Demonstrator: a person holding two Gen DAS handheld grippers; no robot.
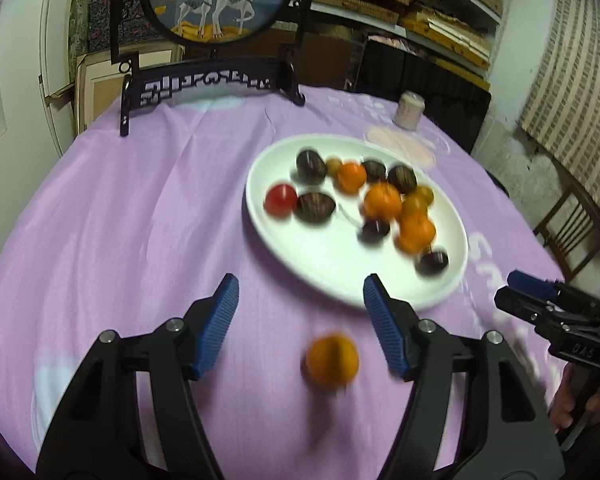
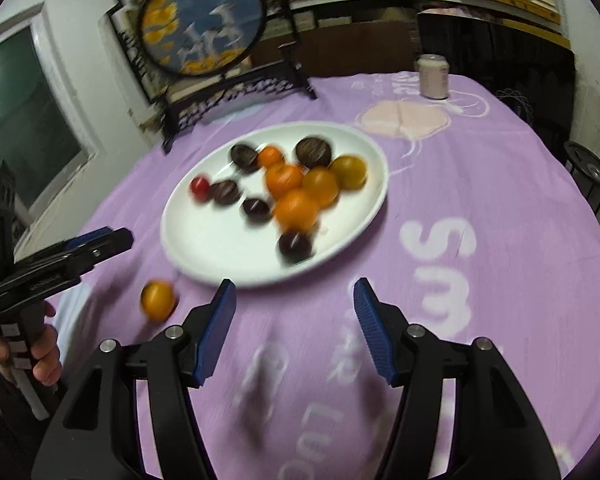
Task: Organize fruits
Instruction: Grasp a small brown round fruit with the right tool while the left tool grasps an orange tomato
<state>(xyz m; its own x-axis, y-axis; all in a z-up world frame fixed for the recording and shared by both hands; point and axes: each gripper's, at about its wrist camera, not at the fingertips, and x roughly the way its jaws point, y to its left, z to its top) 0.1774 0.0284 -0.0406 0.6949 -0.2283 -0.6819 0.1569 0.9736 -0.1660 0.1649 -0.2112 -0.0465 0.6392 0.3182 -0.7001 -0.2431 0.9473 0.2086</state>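
Orange [image 1: 332,359] between open left gripper [image 1: 300,300] fingers

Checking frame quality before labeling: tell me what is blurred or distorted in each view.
Left wrist: fruits on the white plate and the loose orange smear from motion; fisheye bends the table edge. Right wrist: plate fruits, cloth lettering and the orange blur; corners vignette dark.

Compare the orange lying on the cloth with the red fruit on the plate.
The loose orange lies on the purple tablecloth, off the white plate; the red fruit sits on the plate. The orange looks larger, though it is nearer the left camera. It lies alone between the left gripper fingers; the red fruit sits beside a dark fruit. Both are round.
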